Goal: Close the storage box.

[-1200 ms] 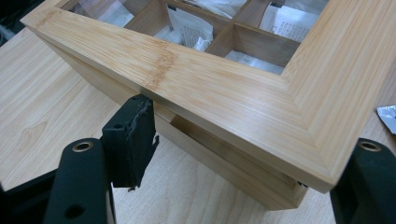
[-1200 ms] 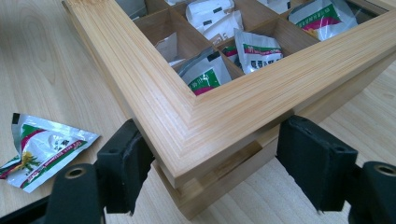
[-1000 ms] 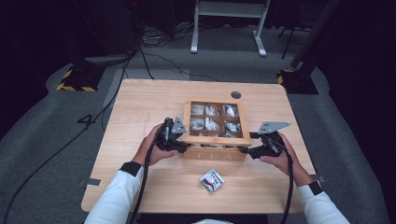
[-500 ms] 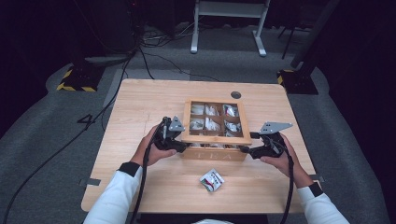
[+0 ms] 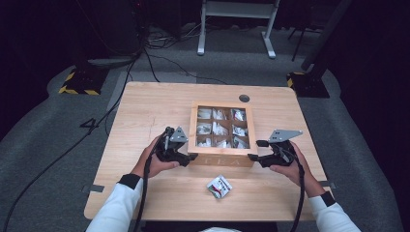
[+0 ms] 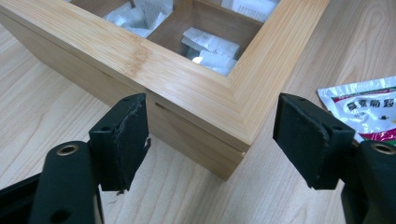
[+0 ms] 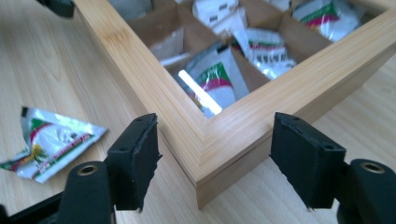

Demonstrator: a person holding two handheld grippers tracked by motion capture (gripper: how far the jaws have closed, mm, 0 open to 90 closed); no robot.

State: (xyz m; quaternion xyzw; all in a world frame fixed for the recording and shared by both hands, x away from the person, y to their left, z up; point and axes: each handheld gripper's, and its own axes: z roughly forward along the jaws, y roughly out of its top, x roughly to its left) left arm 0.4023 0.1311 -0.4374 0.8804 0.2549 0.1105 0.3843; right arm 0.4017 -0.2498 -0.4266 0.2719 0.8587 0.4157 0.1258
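Grippers frame a wooden tea box [image 5: 223, 161] near the middle of a light wood table [image 5: 145, 111]. At left, the left gripper [image 5: 191, 156] sits at the box's near left corner, its jaws just opening and standing apart, the corner between the pads [image 6: 122, 140] without contact. A loose sachet [image 5: 219, 186] lies on the table just in front of the box. At right, the right gripper [image 5: 252, 156] brackets the near right corner, jaws just narrowing yet clear of the wood.
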